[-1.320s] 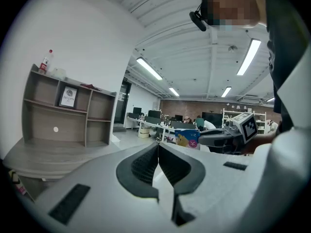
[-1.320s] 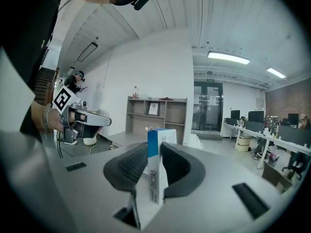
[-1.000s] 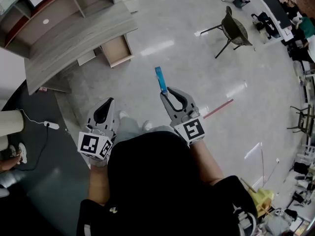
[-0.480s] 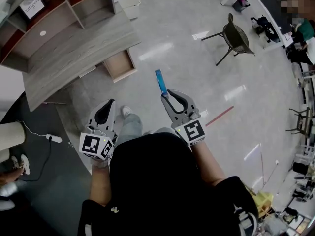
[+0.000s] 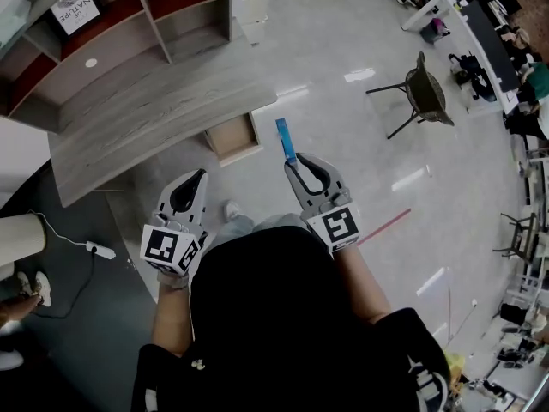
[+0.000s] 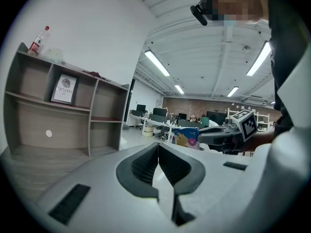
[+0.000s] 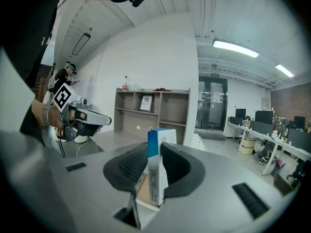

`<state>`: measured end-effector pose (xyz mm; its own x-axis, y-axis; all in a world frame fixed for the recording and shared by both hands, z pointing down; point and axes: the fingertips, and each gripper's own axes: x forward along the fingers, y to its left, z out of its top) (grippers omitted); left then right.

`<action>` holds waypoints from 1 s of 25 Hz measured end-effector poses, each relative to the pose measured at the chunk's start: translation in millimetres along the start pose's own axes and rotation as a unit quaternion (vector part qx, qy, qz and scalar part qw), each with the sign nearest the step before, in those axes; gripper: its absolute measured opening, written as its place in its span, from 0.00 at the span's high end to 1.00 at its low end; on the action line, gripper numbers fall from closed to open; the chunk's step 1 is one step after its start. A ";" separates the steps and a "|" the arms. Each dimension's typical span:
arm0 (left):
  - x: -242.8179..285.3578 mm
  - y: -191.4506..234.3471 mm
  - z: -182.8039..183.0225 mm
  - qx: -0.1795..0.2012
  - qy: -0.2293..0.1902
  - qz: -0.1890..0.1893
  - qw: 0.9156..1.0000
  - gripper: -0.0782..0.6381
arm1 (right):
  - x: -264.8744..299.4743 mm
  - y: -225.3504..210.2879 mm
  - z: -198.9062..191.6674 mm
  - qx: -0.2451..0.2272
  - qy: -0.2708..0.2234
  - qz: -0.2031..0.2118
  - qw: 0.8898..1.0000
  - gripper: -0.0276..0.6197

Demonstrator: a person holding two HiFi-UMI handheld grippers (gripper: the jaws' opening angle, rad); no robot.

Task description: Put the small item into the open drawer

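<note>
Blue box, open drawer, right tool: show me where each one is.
blue box (image 5: 284, 137), head view, middle of its face
open drawer (image 5: 233, 136), head view, its bare inside floor
right tool (image 5: 297, 159), head view, between its fingertips

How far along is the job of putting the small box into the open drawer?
Done: the right gripper is shut on the small blue box. In hand: it hangs over the floor, short of the open drawer. Remaining: carry it there and release it inside. The left gripper is shut, empty.

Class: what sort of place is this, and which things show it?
Probably an open-plan office: rows of desks with monitors, a chair on a polished floor, and a shelf unit.
</note>
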<state>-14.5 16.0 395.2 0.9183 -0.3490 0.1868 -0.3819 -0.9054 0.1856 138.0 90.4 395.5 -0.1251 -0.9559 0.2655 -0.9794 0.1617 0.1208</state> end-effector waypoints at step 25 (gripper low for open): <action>7.7 62.7 -11.6 -0.080 -0.005 0.192 0.978 0.88 | 140.3 -10.9 -23.4 -0.043 0.067 0.222 0.972 0.80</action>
<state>-32.6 -40.7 419.5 0.7045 -0.6591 0.2632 -0.7097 -0.6577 0.2526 134.8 -39.8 453.8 -0.5044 -0.7478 0.4318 -0.8165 0.5757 0.0432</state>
